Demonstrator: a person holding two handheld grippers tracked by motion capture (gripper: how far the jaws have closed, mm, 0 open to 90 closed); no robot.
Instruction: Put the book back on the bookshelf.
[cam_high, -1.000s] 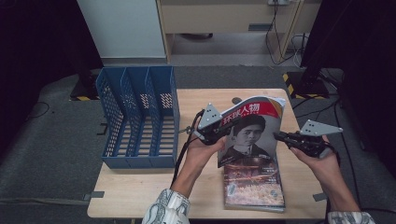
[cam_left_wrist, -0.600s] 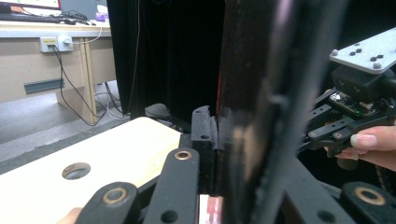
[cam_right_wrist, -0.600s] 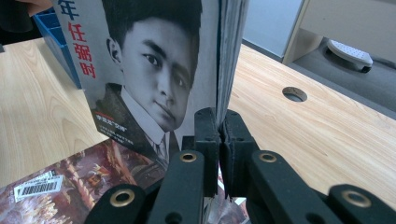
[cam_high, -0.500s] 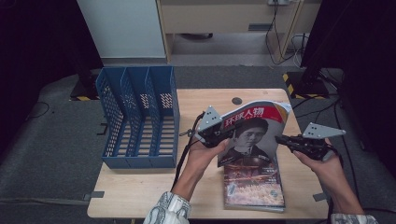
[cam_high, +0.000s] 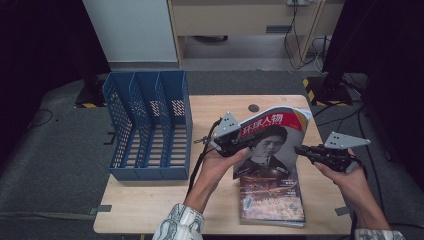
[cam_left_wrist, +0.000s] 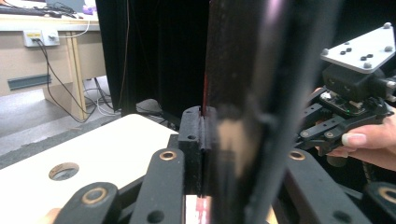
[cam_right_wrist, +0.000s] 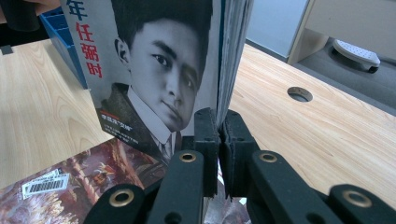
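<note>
The right gripper (cam_right_wrist: 217, 140) has its jaws clamped on the lower edge of the magazine (cam_right_wrist: 159, 70), the pads pressed together with the cover's corner pinched between them; the portrait cover rises just left of the jaws and the page block just right of them. In the high view this gripper (cam_high: 304, 150) meets the magazine's (cam_high: 267, 142) right edge. The left gripper (cam_left_wrist: 205, 140) has just been easing its jaws apart: the magazine's dark edge (cam_left_wrist: 243, 93) stands between them, one pad close against it, the other behind the sheet, so whether they press on it cannot be told. In the high view the left gripper (cam_high: 235, 142) sits at the magazine's left edge.

The magazine's lower part is cut off below the right jaws, and its far face is a dark blur in the left gripper view. A second magazine (cam_high: 272, 197) lies flat on the table (cam_high: 150, 205) beneath, partly covered by the raised one.

The raised magazine stands tilted, its long axis running from the jaws up and away, red title end uppermost, cover facing the person
</note>
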